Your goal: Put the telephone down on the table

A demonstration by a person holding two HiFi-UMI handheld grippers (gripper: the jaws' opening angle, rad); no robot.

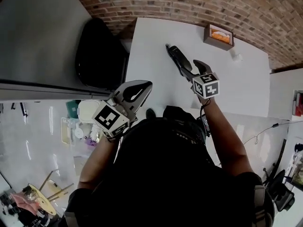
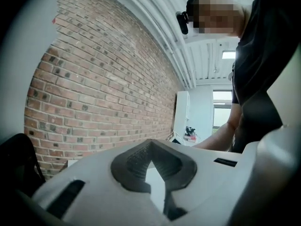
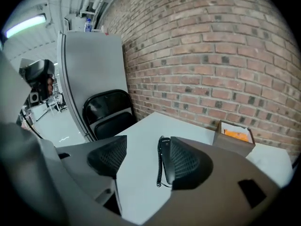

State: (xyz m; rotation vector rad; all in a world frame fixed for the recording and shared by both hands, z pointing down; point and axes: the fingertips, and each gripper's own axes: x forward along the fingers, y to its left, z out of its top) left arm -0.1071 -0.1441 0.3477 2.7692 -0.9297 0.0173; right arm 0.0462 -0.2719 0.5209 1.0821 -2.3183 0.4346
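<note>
A black telephone handset (image 1: 176,56) with a coiled cord lies flat on the white table (image 1: 151,74). My right gripper (image 1: 194,71) hovers just over its near end, open, with nothing between the jaws. In the right gripper view the handset (image 3: 165,160) lies on the table (image 3: 141,178) just beyond the right pad (image 3: 188,163), partly hidden by it, while the right gripper (image 3: 148,141) stands wide apart. My left gripper (image 1: 141,88) hangs at the table's near left edge, shut and empty. In its own view the left gripper (image 2: 149,146) points up at a brick wall.
A brown box (image 1: 218,36) with orange contents stands at the table's far edge by the brick wall, seen too as the brown box (image 3: 233,135). A black folding chair (image 1: 97,56) stands left of the table beside a grey partition (image 1: 38,37). A small white object (image 1: 235,56) lies near the box.
</note>
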